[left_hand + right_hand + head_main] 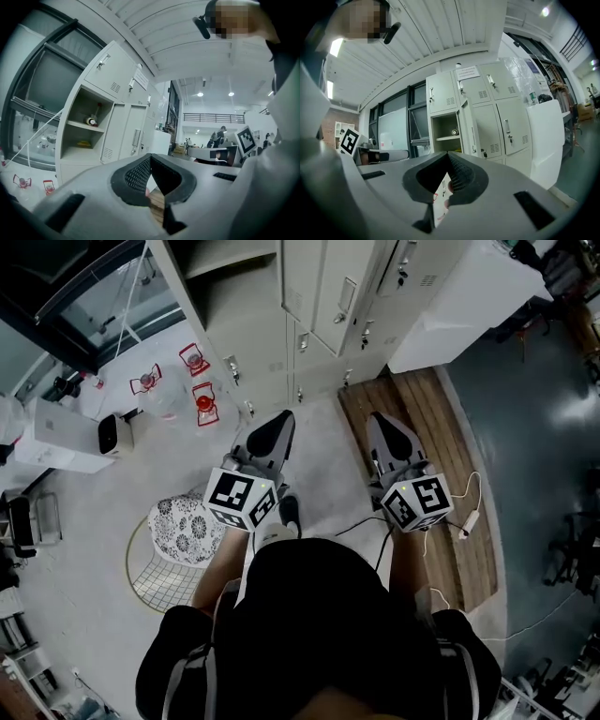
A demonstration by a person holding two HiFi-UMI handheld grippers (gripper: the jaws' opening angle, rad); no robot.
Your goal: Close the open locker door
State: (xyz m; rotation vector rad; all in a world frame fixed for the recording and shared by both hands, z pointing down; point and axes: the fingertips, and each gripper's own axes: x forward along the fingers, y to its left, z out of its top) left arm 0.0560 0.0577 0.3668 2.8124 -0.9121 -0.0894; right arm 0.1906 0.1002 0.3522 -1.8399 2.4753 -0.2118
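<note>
2 tongs point level at the lockers (328,296): left tongs (279,423) and right tongs (380,420) are both pressed together, empty. Ahead, the locker door (468,129) stands ajar beside its open compartment (445,133).

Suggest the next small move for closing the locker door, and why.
Probably step closer and bring the right tool toward the outer face of the open locker door. That tool and the left tool are shut, empty and pointing level, and the door stands swung out beside its open compartment, well beyond their tips.
</note>
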